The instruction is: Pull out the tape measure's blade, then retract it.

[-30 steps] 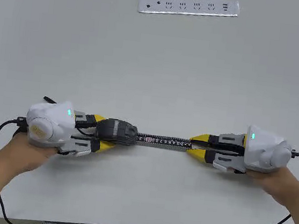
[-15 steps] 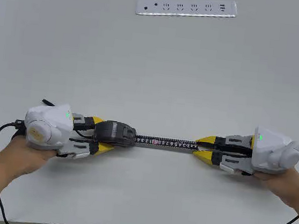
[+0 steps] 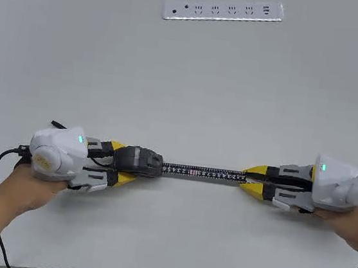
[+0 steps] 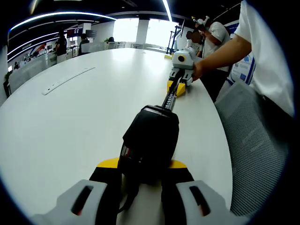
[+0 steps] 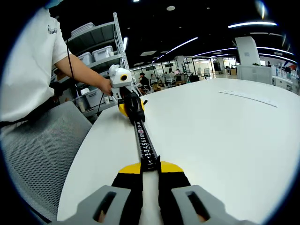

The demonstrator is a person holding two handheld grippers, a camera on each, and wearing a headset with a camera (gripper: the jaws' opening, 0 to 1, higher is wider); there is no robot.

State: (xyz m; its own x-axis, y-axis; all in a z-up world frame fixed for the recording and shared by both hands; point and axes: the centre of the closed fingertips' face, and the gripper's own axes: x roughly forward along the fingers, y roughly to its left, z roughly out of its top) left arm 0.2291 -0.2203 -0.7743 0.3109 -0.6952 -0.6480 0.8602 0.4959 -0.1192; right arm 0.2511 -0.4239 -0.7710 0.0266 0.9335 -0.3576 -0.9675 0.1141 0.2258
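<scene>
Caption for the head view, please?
Left gripper holds the tape measure; right gripper grips its blade.

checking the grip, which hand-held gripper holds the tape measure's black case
The left hand-held gripper clamps the case; the right hand-held gripper pinches the blade.

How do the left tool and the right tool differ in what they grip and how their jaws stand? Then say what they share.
The left tool clamps the tape measure's dark case; the right tool pinches the tip of the blade. The left tool's jaws stand wide around the case; the right tool's are nearly closed on the thin blade. Both have yellow tips and face each other along the blade, over the white table.
</scene>
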